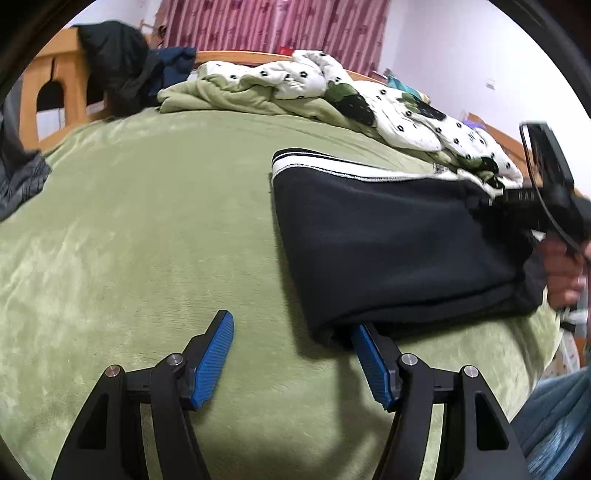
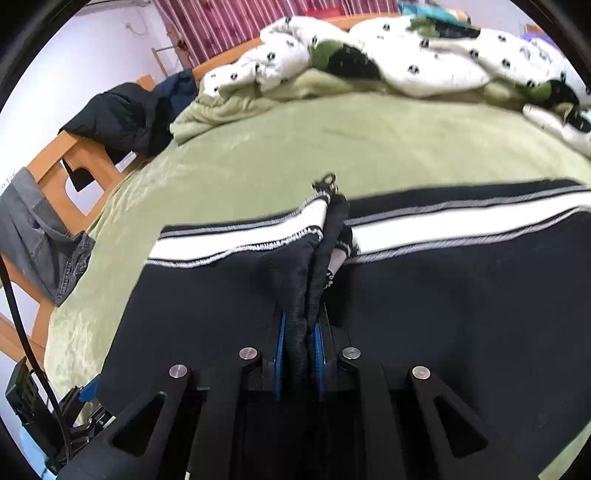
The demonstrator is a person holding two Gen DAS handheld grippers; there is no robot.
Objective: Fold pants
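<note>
Black pants (image 1: 399,240) with a white side stripe lie folded on the green blanket (image 1: 147,221). My left gripper (image 1: 291,332) is open and holds nothing, at the near corner of the pants; the tip of its right finger (image 1: 369,354) is under the fabric edge. My right gripper (image 2: 299,332) is shut on a bunched fold of the pants (image 2: 461,302), with fabric pinched between its blue pads (image 2: 279,354). The white stripe (image 2: 236,245) runs across beyond it. The right gripper also shows in the left wrist view (image 1: 546,192), at the far right end of the pants.
A rumpled white quilt with black dots (image 1: 406,110) lies along the far side of the bed. Dark jackets (image 1: 118,62) hang on the wooden bed frame (image 1: 44,99). Grey jeans (image 2: 44,240) drape over the frame at left. Red curtains (image 1: 277,22) hang behind.
</note>
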